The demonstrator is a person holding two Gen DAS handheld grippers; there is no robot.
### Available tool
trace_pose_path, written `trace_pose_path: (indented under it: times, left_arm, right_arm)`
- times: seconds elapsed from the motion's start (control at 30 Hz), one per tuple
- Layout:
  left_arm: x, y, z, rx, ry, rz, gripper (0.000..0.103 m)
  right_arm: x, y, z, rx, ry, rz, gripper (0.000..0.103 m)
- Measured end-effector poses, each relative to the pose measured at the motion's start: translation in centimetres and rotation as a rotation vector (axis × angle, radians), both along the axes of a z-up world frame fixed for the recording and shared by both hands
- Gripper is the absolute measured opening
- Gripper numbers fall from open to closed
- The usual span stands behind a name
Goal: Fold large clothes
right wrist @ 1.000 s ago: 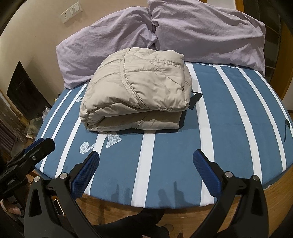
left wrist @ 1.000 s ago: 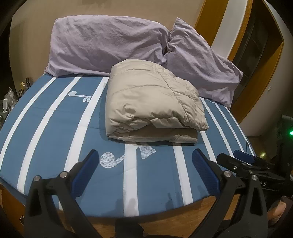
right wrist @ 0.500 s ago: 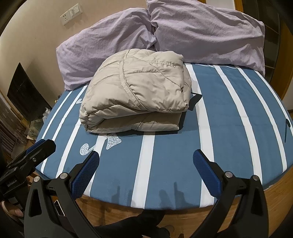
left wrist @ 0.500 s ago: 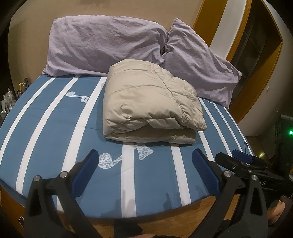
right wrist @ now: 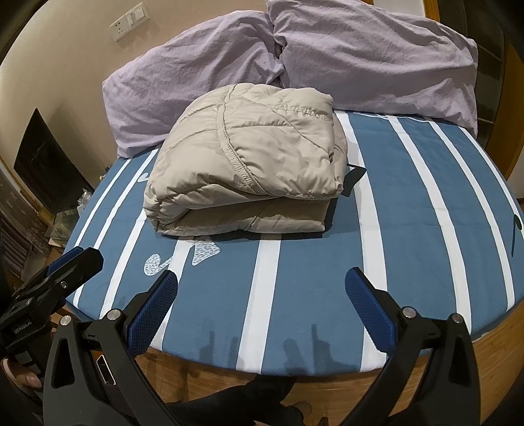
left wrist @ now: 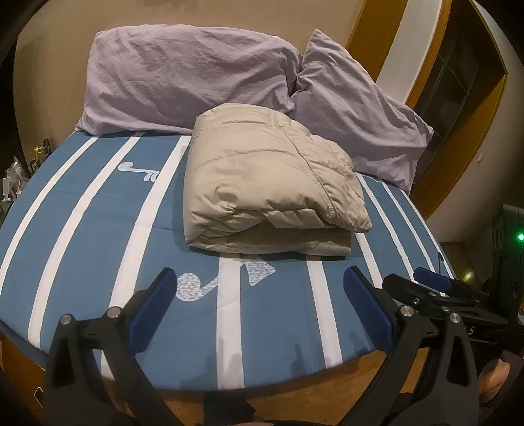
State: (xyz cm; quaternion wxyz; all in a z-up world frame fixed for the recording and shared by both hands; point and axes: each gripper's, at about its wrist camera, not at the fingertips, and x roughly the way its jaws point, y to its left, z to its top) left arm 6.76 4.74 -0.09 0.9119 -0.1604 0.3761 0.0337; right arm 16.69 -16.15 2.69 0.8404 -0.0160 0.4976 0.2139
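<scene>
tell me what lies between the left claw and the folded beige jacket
Only striped bedsheet with a white music-note print; the left claw hangs open short of the jacket, per the left wrist view.

Folded beige puffer jacket (right wrist: 249, 164) sits on the blue-and-white striped sheet (right wrist: 409, 229), far edge touching two lilac pillows (right wrist: 360, 55). Right gripper (right wrist: 260, 301) spread wide, empty, hovering over the near bed edge, well apart from the jacket. Left gripper (right wrist: 62, 265) visible at left.

One folded beige padded jacket (left wrist: 268, 183); two lilac pillows (left wrist: 183, 78) (left wrist: 357, 108); one blue-and-white striped bed (left wrist: 82, 229); two grippers, left (left wrist: 262, 304) and right (right wrist: 262, 301), both spread wide; one wall socket plate (right wrist: 129, 21).
</scene>
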Motion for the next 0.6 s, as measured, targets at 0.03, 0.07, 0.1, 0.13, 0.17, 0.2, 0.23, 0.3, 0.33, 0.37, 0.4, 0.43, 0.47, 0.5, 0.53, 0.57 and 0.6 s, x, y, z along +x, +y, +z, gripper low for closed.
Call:
trace_pose_path:
  times: [0.03, 0.07, 0.1, 0.13, 0.17, 0.2, 0.23, 0.3, 0.33, 0.37, 0.4, 0.43, 0.47, 0.5, 0.53, 0.57, 0.6]
  left_arm:
    - [0.0, -0.07, 0.01, 0.0, 0.0, 0.001, 0.101]
    - [0.01, -0.17, 0.02, 0.0, 0.0, 0.001, 0.101]
    - [0.02, -0.16, 0.03, 0.0, 0.0, 0.001, 0.101]
    - [0.02, -0.17, 0.04, 0.0, 0.001, 0.002, 0.101]
    - [0.01, -0.09, 0.01, 0.001, 0.001, 0.002, 0.101]
    - [0.01, -0.13, 0.05, 0.002, 0.0, 0.003, 0.101]
    - [0.03, -0.13, 0.07, 0.002, 0.0, 0.002, 0.101]
    - [0.09, -0.1, -0.01, 0.004, 0.0, 0.004, 0.101]
    - [0.08, -0.14, 0.03, 0.003, 0.001, 0.002, 0.101]
    - [0.09, -0.06, -0.03, 0.003, 0.002, 0.001, 0.101]
    - [0.08, -0.09, 0.0, 0.003, 0.002, 0.001, 0.101]
    - [0.06, -0.11, 0.02, 0.002, 0.002, 0.002, 0.101]
    - [0.05, -0.01, -0.02, 0.002, 0.002, 0.002, 0.101]
    - [0.08, -0.15, -0.06, 0.002, 0.003, 0.003, 0.101]
    - [0.07, -0.1, -0.08, 0.002, 0.002, 0.004, 0.101]
    - [0.09, -0.16, -0.06, 0.003, 0.002, 0.003, 0.101]
    - [0.09, -0.12, -0.08, 0.003, 0.002, 0.003, 0.101]
  right_arm:
    - [0.0, -0.01, 0.0, 0.0, 0.0, 0.0, 0.102]
    - [0.0, -0.02, 0.0, 0.0, 0.0, 0.0, 0.102]
    - [0.01, -0.01, 0.0, 0.0, 0.0, 0.0, 0.102]
    - [0.01, -0.01, 0.0, 0.0, 0.0, 0.0, 0.102]
    - [0.01, 0.0, 0.0, 0.0, 0.0, 0.0, 0.102]
    - [0.01, 0.02, -0.01, 0.0, -0.001, 0.0, 0.102]
    - [0.01, 0.03, -0.01, 0.0, 0.0, 0.0, 0.102]
    - [0.02, 0.06, -0.01, 0.001, 0.0, -0.001, 0.102]
    - [0.02, 0.09, -0.02, 0.001, 0.0, -0.002, 0.102]
    - [0.03, 0.1, -0.02, 0.001, -0.001, -0.002, 0.102]
    - [0.03, 0.06, -0.02, 0.0, -0.001, -0.001, 0.102]
    - [0.05, 0.02, -0.02, 0.0, 0.0, 0.0, 0.102]
    - [0.05, 0.0, -0.02, 0.001, 0.0, 0.0, 0.102]
    - [0.06, 0.0, -0.02, 0.0, 0.0, 0.0, 0.102]
    - [0.07, -0.04, -0.01, 0.0, 0.0, 0.001, 0.102]
    - [0.07, -0.06, -0.01, 0.0, 0.0, 0.002, 0.102]
    - [0.08, -0.08, -0.01, 0.0, 0.0, 0.002, 0.102]
